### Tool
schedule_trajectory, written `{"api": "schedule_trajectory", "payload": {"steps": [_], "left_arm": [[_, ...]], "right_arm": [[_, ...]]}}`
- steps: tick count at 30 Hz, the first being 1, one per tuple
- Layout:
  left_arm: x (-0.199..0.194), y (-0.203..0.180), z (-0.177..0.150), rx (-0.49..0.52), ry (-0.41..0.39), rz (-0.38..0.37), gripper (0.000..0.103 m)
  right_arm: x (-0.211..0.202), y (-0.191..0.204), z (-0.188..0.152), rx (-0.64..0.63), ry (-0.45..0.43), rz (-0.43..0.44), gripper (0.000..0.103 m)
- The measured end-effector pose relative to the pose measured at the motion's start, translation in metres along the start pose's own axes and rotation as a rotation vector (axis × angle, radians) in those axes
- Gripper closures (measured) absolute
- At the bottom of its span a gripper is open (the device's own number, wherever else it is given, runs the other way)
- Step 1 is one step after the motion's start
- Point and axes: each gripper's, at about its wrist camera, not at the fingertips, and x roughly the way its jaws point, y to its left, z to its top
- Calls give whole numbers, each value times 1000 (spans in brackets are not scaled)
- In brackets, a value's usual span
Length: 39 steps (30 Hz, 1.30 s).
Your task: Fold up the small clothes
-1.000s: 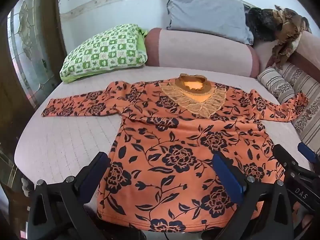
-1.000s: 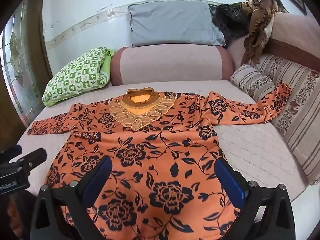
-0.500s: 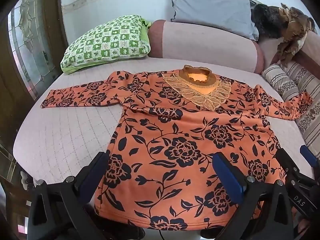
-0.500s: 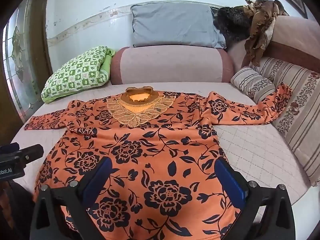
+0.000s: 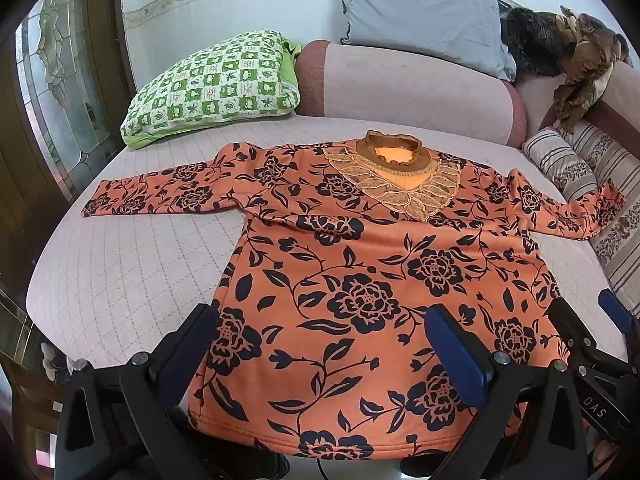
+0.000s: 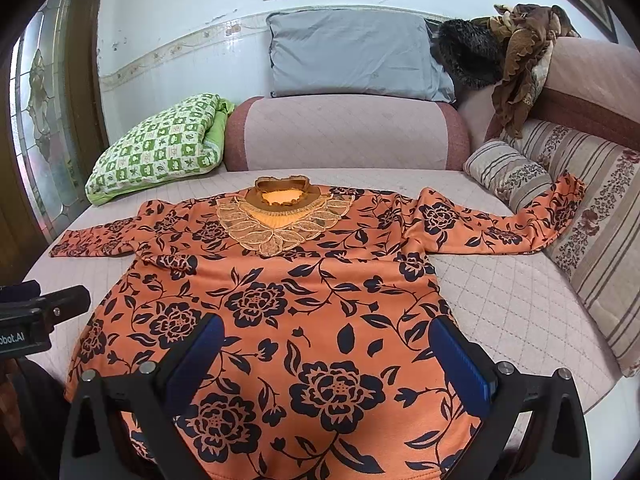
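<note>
Left gripper (image 5: 320, 344) and right gripper (image 6: 328, 356) both hover over the near hem, jaws spread wide, gripping nothing. Orange floral top (image 5: 360, 272) lies flat, face up, on the pink quilted bed (image 5: 120, 264), sleeves spread, right sleeve end resting on the striped cushion (image 6: 592, 216). Far side: green checked pillow (image 5: 216, 84) left, pink bolster (image 6: 344, 132) centre, grey pillow (image 6: 356, 56) against the white wall (image 6: 180, 12).

The top (image 5: 372, 280) is orange with dark navy roses and leaves, a tan lace yoke and brown collar. It lies on a pale pink quilted bed (image 5: 120, 264). Far left sits a green-and-white checked pillow (image 5: 216, 84); far back a plain grey pillow (image 6: 356, 56); right, beige striped cushions (image 6: 600, 216).
</note>
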Motion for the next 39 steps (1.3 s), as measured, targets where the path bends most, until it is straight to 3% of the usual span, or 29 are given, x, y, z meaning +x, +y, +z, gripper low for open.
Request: {"api": "schedule_trajectory", "payload": {"steps": [39], "left_arm": [[-1, -1, -7, -5, 0, 6, 0]], "right_arm": [[-6, 0, -2, -18, -26, 2, 0]]}}
